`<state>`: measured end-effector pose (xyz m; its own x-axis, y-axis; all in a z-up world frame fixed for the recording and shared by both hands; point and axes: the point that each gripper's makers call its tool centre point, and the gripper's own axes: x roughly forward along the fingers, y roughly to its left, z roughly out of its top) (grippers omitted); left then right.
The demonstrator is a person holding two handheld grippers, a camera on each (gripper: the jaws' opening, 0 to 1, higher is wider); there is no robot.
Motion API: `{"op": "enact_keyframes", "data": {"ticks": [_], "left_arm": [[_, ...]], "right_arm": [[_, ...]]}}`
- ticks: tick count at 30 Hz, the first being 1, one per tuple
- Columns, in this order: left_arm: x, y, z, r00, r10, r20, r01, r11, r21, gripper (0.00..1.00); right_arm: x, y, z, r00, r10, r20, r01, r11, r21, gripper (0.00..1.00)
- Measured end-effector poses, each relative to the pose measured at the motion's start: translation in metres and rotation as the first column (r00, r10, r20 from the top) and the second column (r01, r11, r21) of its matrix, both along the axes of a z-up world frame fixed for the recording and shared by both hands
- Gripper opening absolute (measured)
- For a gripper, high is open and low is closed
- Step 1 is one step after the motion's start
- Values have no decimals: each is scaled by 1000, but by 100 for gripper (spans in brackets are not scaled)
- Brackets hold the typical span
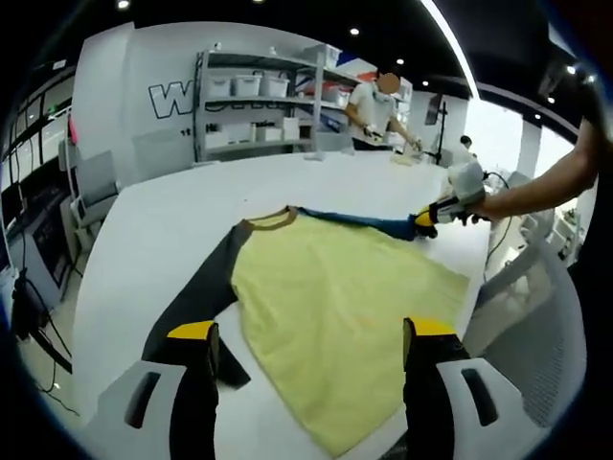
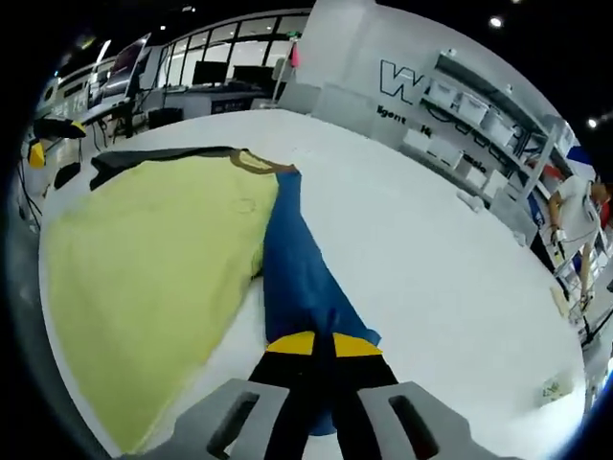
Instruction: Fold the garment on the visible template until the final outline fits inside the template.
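Yellow-tipped jaws of the right gripper are seen pressed together on the end of the blue sleeve, which is stretched out from the collar across the white table. From the left gripper view, the same right gripper is seen at the far edge of the shirt, with the blue sleeve drawn taut toward it. The left gripper is held with its jaws wide apart above the near hem of the yellow body, and nothing is grasped by it. The dark sleeve lies flat, spread out to the side of the left gripper.

Folding is judged to be barely begun: the shirt is still laid out full width, both sleeves are extended, and no fold is seen in the body. No template outline can be made out on the table. The sleeves and then the body are judged to be left to fold.
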<state>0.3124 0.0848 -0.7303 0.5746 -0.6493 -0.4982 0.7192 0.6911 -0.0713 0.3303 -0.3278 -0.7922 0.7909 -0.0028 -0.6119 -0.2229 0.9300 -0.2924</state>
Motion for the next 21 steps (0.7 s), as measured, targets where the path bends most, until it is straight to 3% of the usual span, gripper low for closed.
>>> {"op": "enact_keyframes", "data": {"ticks": [11,21], "left_arm": [[1,-7,1,1000,-25,2,25,1000,-8,78],[-4,-17,-2,998,-58,-12,58,998,-17,77]], "right_arm": [[-3,-61,53,984,-128,126,132,991,-22,0],[-10,-92,79,961,-196,195,206,978,-36,0]]}}
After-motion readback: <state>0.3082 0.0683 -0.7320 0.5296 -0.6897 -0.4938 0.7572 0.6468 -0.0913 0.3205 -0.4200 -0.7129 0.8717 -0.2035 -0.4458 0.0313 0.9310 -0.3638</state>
